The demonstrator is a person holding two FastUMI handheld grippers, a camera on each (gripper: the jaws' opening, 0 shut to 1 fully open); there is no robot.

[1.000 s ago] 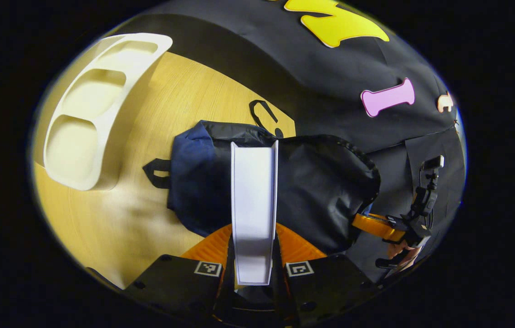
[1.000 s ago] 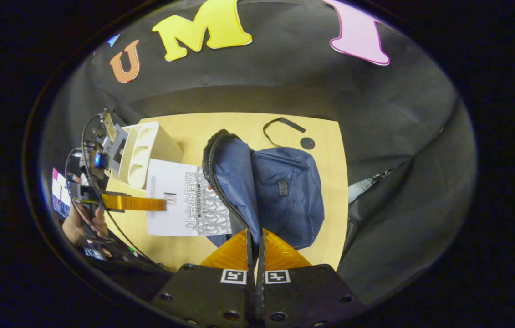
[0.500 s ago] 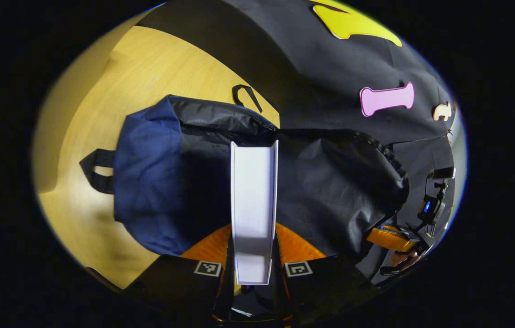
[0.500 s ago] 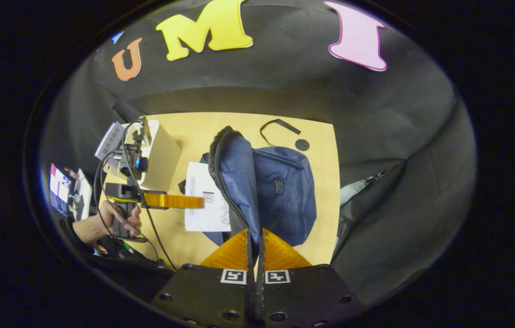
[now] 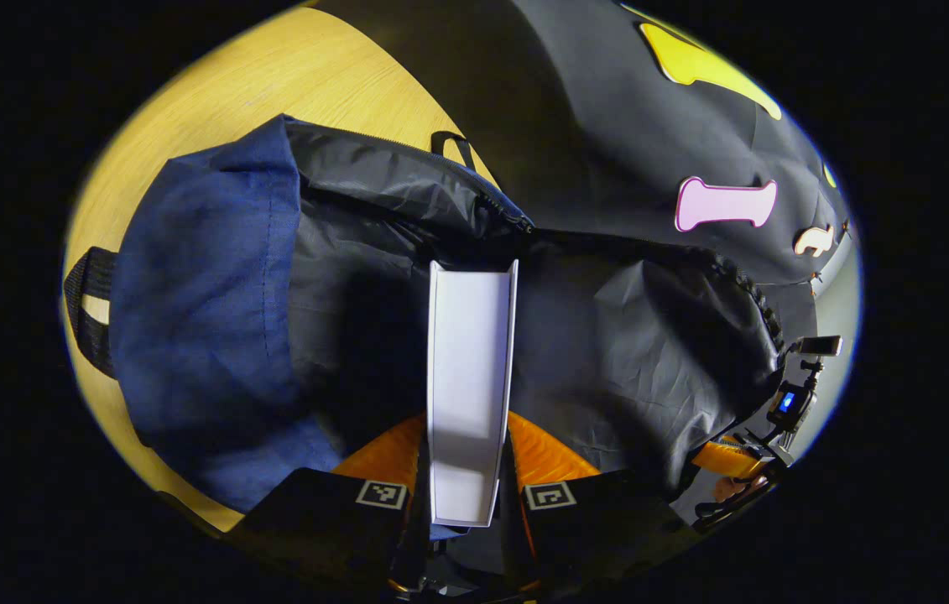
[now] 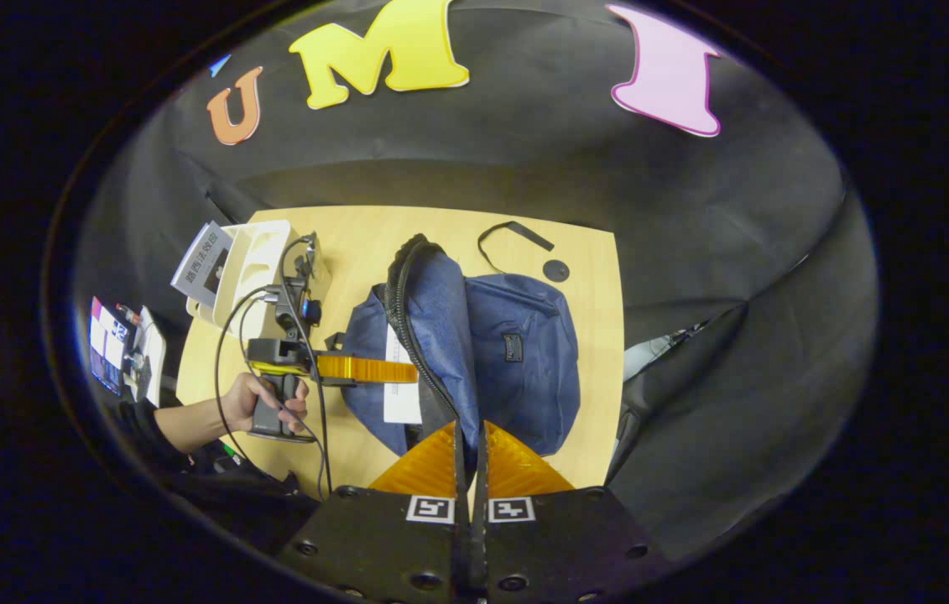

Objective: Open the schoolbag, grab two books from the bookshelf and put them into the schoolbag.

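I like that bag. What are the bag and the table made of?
Bag: looks like soft matte blue cloth, with a shinier, crinkly black lining, probably nylon. It sags and creases.
Table: looks like pale wood or wood-look laminate; faint grain lines show.

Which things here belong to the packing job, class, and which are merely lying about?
Belonging:
schoolbag, held open
book, gripped by left gripper
bookshelf holding another book
right gripper, pinching the bag's flap

Lying about:
black strap
small black disc
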